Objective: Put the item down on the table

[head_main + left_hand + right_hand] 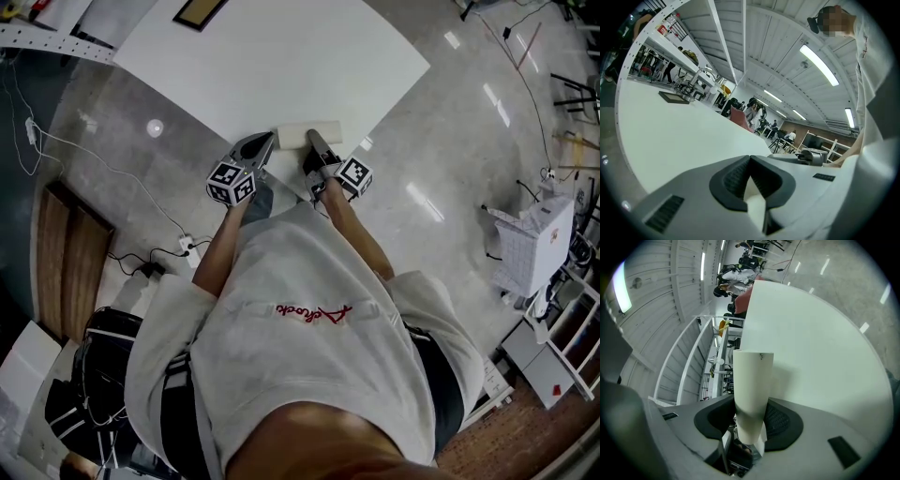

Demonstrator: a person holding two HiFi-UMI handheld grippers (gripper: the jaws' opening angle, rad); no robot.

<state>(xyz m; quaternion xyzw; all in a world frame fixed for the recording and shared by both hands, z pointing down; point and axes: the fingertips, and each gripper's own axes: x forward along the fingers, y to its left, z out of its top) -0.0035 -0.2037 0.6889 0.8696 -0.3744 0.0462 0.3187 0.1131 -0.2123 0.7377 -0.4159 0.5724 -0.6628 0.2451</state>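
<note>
The cream tube (309,134) is lying crosswise over the near corner of the white bench (281,56), at about 12 o'clock from the person's chest in the head view; whether it is touching the surface cannot be told. The right tool (317,150) is gripping it near its middle. In the right gripper view both dark pads (783,420) are pressing on the tube's sides while its far end is pointing to 12 o'clock. The left tool (258,148) is sitting just beside the tube's 9 o'clock end, its jaws meeting at the tips. A pale sliver is showing between them, and what it is cannot be told. Grey floor (450,187) is spreading around the bench.
</note>
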